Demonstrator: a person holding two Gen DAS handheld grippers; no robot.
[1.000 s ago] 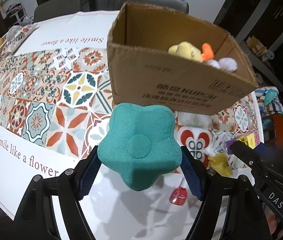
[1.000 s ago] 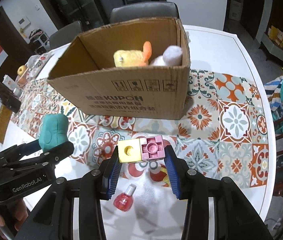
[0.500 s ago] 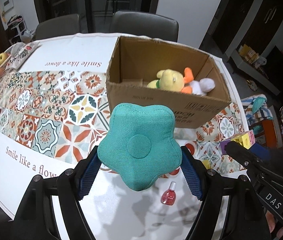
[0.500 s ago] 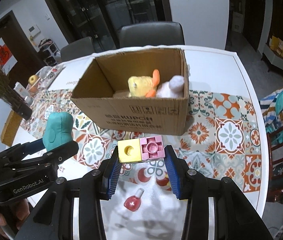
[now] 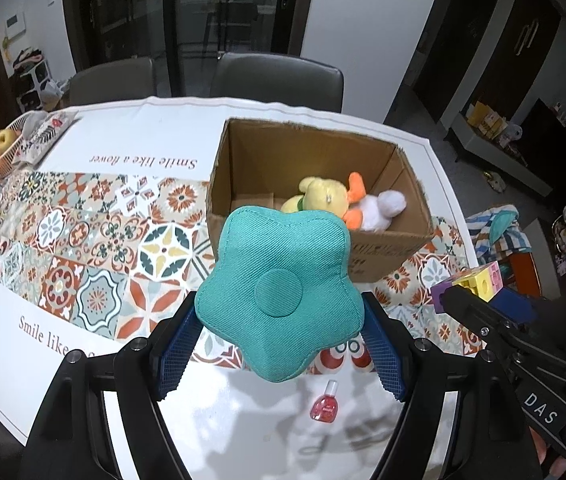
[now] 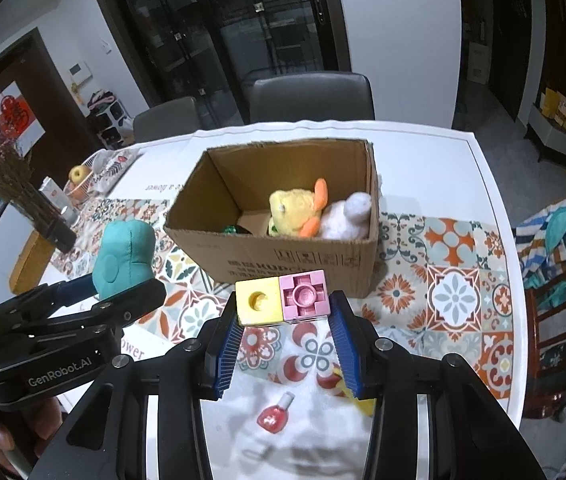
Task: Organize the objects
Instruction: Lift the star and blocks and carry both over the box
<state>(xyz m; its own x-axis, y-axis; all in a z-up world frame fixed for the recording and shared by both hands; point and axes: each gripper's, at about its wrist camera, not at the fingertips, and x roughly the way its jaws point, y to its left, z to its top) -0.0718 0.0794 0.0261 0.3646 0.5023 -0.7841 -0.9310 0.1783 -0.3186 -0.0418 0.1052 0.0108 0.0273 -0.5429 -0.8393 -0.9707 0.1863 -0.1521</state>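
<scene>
While left gripper [image 5: 279,344] is clamping teal star cushion [image 5: 279,296] and right gripper [image 6: 285,344] is pinching yellow-pink block pair [image 6: 283,299], both hovering just short of cardboard box [image 6: 299,262] mid-table: clearing near rim first, then letting go inside beside plush duck [image 6: 295,210].

teal star cushion [image 5: 279,296] and yellow-pink block pair [image 6: 283,298] held above table near open cardboard box [image 6: 283,256].
</scene>
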